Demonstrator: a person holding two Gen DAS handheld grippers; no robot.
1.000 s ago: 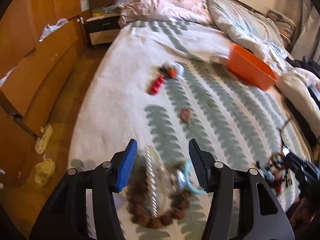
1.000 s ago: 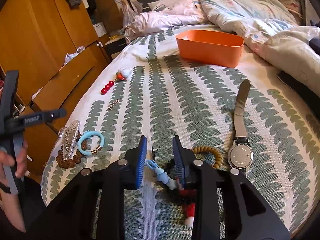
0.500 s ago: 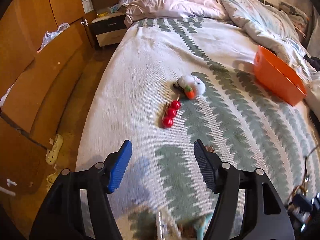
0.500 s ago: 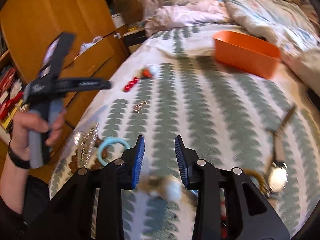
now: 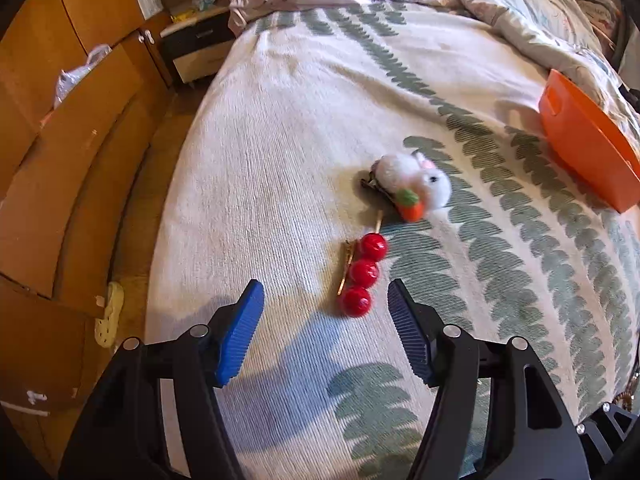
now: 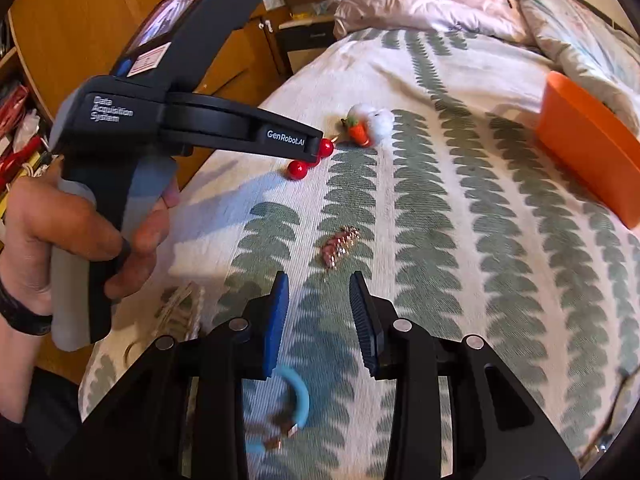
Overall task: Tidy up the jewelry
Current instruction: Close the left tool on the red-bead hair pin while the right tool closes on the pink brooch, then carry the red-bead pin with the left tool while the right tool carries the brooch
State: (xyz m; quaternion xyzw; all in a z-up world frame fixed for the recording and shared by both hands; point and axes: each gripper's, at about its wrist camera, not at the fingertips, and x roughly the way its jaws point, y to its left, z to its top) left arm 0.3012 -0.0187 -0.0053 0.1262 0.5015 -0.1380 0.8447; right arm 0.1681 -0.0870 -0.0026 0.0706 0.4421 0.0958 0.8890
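Observation:
My left gripper (image 5: pixel 324 296) is open above the bed, its jaws either side of the near end of a red three-ball hair clip (image 5: pixel 362 274). A white fluffy bunny clip with a carrot (image 5: pixel 416 186) lies just beyond it. In the right wrist view my right gripper (image 6: pixel 318 288) is open and empty, just short of a small gold clip (image 6: pixel 340 245). A blue ring bracelet (image 6: pixel 298 400) lies under its body. The left gripper's body (image 6: pixel 180 120) reaches over the red clip (image 6: pixel 298 169), near the bunny clip (image 6: pixel 368 124). An orange bin stands at the right (image 5: pixel 588 148) (image 6: pixel 592 152).
The bedspread (image 5: pixel 300 120) is white with green leaf rows. Rumpled duvets (image 5: pixel 520 12) lie at the far end. Wooden wardrobes (image 5: pixel 60 120) and a nightstand (image 5: pixel 196 48) stand left of the bed, with slippers (image 5: pixel 108 316) on the floor. A clear clip (image 6: pixel 180 312) lies at the near left.
My left gripper has moved forward from the bracelet pile up to the red clip. My right gripper has swung left, away from the watch and bead pile, toward the gold clip.

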